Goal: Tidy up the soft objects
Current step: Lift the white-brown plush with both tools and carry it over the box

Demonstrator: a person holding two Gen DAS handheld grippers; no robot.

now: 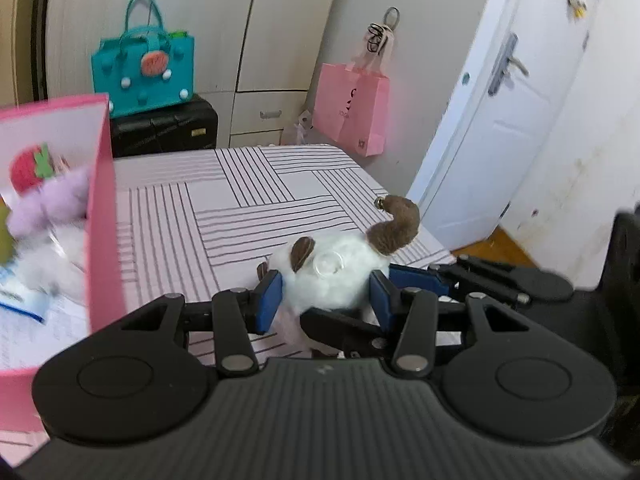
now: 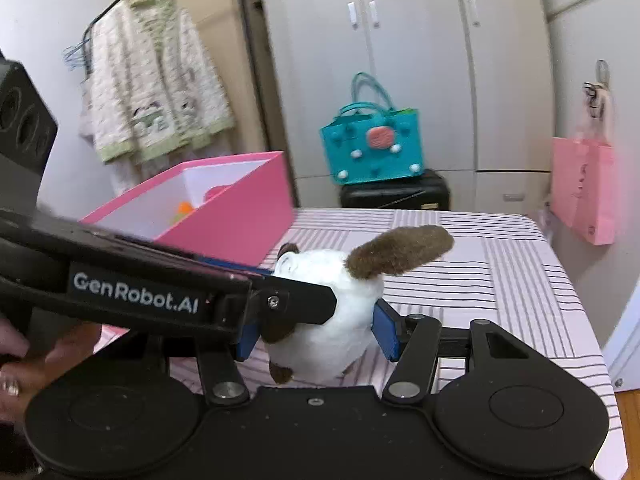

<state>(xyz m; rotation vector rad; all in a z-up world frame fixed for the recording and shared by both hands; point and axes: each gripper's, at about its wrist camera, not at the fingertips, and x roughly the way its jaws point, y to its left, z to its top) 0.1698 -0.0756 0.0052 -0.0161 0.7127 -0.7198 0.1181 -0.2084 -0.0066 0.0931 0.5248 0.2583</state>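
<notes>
A white plush toy (image 1: 332, 276) with brown ears and a brown tail is held above the striped table (image 1: 256, 200). My left gripper (image 1: 326, 298) is shut on its body with blue pads on both sides. My right gripper (image 2: 316, 332) is shut on the same plush toy (image 2: 320, 320) from the other side; its fingers (image 1: 420, 280) show in the left wrist view. A pink box (image 1: 102, 216) stands to the left and holds a purple plush (image 1: 52, 204), a red strawberry plush (image 1: 28, 170) and white fluff. The box also shows in the right wrist view (image 2: 236, 216).
A teal felt bag (image 1: 144, 72) sits on a black case (image 1: 164, 128) behind the table. A pink paper bag (image 1: 352, 112) hangs on the wardrobe. A white door (image 1: 500, 120) is at the right. A cardigan (image 2: 152, 80) hangs at the back left.
</notes>
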